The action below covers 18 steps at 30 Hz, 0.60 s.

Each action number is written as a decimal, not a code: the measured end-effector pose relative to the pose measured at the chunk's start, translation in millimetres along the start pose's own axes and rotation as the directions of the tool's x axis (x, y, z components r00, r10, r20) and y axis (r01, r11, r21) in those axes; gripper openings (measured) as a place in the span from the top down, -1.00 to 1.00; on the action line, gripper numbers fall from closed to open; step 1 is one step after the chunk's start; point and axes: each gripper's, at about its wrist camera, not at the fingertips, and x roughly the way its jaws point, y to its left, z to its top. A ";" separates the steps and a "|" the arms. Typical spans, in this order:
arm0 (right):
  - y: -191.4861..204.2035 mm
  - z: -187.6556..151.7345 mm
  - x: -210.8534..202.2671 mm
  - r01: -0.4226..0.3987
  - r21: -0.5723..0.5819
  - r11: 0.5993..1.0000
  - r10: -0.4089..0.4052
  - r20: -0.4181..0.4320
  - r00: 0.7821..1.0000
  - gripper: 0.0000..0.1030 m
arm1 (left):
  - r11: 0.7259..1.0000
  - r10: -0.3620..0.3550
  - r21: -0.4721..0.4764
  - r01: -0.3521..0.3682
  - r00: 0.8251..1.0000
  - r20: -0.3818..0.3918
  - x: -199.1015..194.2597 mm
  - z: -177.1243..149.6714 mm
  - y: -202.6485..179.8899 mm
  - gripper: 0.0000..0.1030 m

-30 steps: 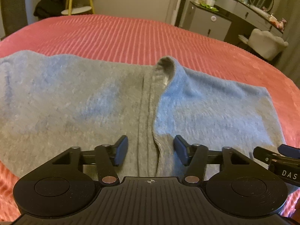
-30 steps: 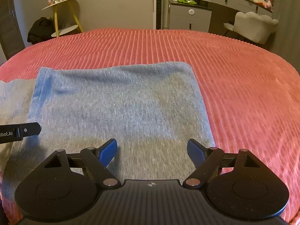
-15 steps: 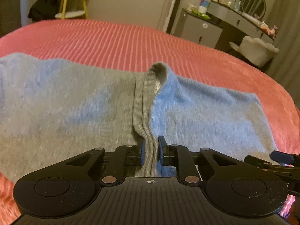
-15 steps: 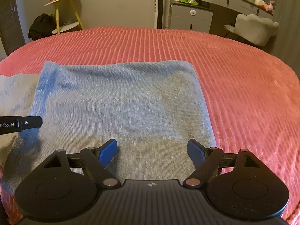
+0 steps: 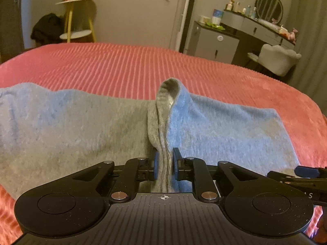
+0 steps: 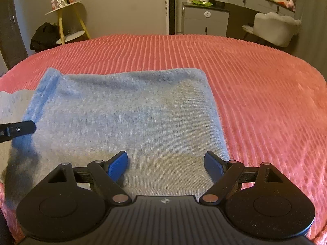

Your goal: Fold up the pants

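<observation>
L gripper (image 5: 165, 167), wide open 1 s ago, has closed on the pants' (image 5: 71, 126) ribbed waistband fold (image 5: 161, 122) & seemingly lifted it slightly; R gripper (image 6: 166, 163) barely nudged fwd.

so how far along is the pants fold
Partly done: the pants lie on the red bedspread with one fold already laid over. In hand: the left hand-held gripper is shut on the ribbed edge. The right hand-held gripper is open above the fabric; the final fold remains.
</observation>
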 end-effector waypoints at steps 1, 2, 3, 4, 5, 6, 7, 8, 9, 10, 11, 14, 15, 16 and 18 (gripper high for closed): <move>-1.2 0.1 1.2 -0.001 0.001 1.000 0.001 -0.003 1.000 -0.63 | 0.999 0.050 0.004 -0.050 0.999 0.003 1.0 -1.2 2.5 0.60; -2.5 -0.3 3.2 0.004 0.000 1.000 -0.004 -0.008 1.000 -0.64 | 0.990 0.139 0.007 -0.139 0.990 0.016 2.1 -1.3 5.5 0.59; -2.4 -0.5 5.5 0.017 -0.005 1.000 -0.017 -0.017 1.000 -0.67 | 0.981 0.195 -0.002 -0.196 0.980 0.025 3.1 -0.2 11.8 0.45; -1.9 -1.3 8.6 0.028 -0.012 1.000 -0.029 -0.031 0.999 -0.67 | 0.974 0.224 -0.039 -0.224 0.974 0.015 3.3 2.3 22.6 0.16; -1.9 -2.0 11.8 0.031 -0.018 0.999 -0.032 -0.047 0.998 -0.68 | 0.969 0.227 -0.102 -0.226 0.974 0.004 1.2 5.0 36.2 0.04; -1.2 -2.8 13.9 0.034 -0.028 0.999 -0.036 -0.055 0.998 -0.71 | 0.960 0.209 -0.190 -0.204 0.978 0.006 -3.5 7.1 53.9 -0.10; 0.3 -2.9 14.8 0.035 -0.037 0.999 -0.037 -0.057 0.998 -0.77 | 0.943 0.189 -0.280 -0.178 0.982 0.013 -8.9 8.5 72.4 -0.20; 1.8 -3.4 15.3 0.032 -0.044 0.999 -0.034 -0.058 0.998 -0.81 | 0.913 0.176 -0.378 -0.156 0.984 0.018 -15.1 9.6 94.5 -0.27; 3.1 -3.5 15.9 0.029 -0.048 0.998 -0.032 -0.058 0.998 -0.84 | 0.882 0.177 -0.446 -0.150 0.984 0.018 -20.6 10.1 114.3 -0.39; 3.7 -3.7 16.4 0.029 -0.050 0.998 -0.032 -0.058 0.998 -0.85 | 0.858 0.185 -0.490 -0.153 0.983 0.017 -24.9 9.6 131.7 -0.41; 4.1 -3.9 16.7 0.029 -0.051 0.998 -0.032 -0.055 0.998 -0.86 | 0.834 0.204 -0.526 -0.165 0.979 0.016 -30.1 8.4 150.4 -0.42; 0.6 -1.6 16.1 0.015 -0.025 1.000 -0.016 -0.044 0.999 -0.86 | 0.751 0.260 -0.630 -0.198 0.966 0.006 -46.2 -6.9 206.4 -0.47; -1.4 0.3 16.3 0.009 -0.011 1.000 -0.009 -0.041 0.999 -0.86 | 0.730 0.255 -0.658 -0.188 0.967 0.007 -49.3 -14.0 221.3 -0.47; -2.8 0.9 16.4 0.004 0.003 1.000 -0.004 -0.038 0.999 -0.86 | 0.713 0.251 -0.677 -0.182 0.968 0.003 -51.3 -21.5 235.0 -0.47; -4.3 3.5 18.5 0.000 0.015 1.000 0.001 -0.035 0.999 -0.87 | 0.679 0.272 -0.703 -0.213 0.962 -0.029 -53.2 -37.5 259.1 -0.45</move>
